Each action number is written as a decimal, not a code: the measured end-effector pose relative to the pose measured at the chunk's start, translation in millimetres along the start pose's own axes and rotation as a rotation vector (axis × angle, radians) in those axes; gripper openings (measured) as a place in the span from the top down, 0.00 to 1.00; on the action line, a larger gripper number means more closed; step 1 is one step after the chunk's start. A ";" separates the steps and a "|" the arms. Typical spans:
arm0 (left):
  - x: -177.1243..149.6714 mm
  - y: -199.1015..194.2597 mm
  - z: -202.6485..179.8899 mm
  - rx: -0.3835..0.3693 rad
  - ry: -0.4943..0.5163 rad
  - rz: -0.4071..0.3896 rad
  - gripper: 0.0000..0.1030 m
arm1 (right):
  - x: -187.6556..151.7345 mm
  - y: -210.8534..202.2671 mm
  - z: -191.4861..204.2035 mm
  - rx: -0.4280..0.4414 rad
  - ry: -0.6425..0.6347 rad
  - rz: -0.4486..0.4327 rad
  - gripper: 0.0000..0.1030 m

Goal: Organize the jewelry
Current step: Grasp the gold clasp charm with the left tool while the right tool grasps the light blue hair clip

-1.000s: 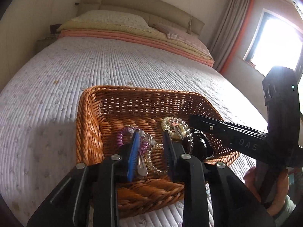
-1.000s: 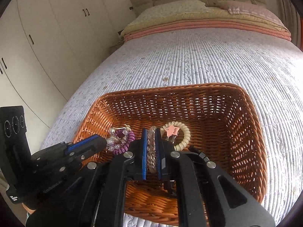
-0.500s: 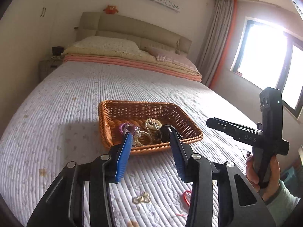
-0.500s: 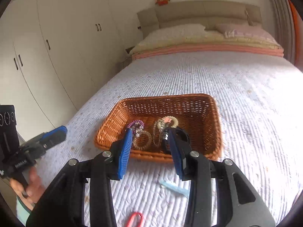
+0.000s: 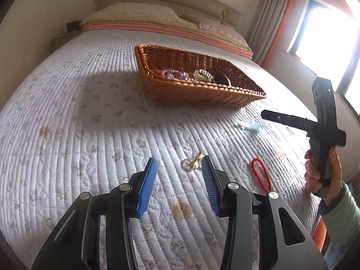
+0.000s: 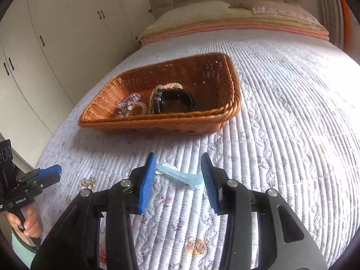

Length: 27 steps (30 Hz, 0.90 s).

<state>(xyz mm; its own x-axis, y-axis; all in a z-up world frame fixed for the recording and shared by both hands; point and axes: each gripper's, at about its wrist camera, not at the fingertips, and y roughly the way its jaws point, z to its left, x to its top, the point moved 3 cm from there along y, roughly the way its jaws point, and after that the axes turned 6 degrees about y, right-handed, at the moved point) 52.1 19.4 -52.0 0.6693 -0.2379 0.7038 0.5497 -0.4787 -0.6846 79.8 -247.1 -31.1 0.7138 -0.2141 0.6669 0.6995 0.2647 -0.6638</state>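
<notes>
A: Left view?
B: The left gripper (image 5: 179, 166) hung fingers apart above a gold trinket (image 5: 192, 163) on the quilt (image 5: 90, 135); a pickup looked next, needing a descent. The basket (image 5: 202, 94) sat beyond.
A: Right view?
B: The right gripper (image 6: 178, 162), fingers apart, framed a pale blue clip (image 6: 180, 176). The basket's jewelry was too blurred to identify.

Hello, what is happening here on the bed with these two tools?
A person is tidying jewelry into a wicker basket on the bed. Several bracelets already lie inside it. Both grippers are open and empty. The left gripper points at a small gold piece; the right gripper is lined up with a light blue hair clip. A red loop also lies loose on the quilt.
</notes>
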 end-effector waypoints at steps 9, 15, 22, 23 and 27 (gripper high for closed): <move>-1.8 26.2 -16.0 0.026 0.107 0.062 0.61 | 1.1 31.7 -3.3 0.018 -0.005 0.092 0.63; 0.0 28.8 -12.1 0.041 0.082 0.061 0.61 | -17.1 24.3 11.0 0.058 -0.049 0.119 0.63; 0.8 29.4 -2.8 0.085 0.034 0.051 0.78 | -36.1 16.6 27.4 0.054 -0.102 0.110 0.63; 0.7 28.0 -2.6 0.082 0.030 0.046 0.78 | -35.6 15.9 25.4 0.057 -0.091 0.108 0.63; 2.4 22.0 -6.6 0.030 0.046 0.019 0.67 | -35.0 12.2 14.4 0.087 -0.043 0.096 0.63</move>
<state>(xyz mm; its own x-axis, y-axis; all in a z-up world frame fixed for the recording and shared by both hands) 62.4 2.8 -64.1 0.6564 -0.2852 0.6984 0.5524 -0.4488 -0.7024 62.9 -222.8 -57.7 0.7736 -0.1438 0.6172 0.6215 0.3626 -0.6945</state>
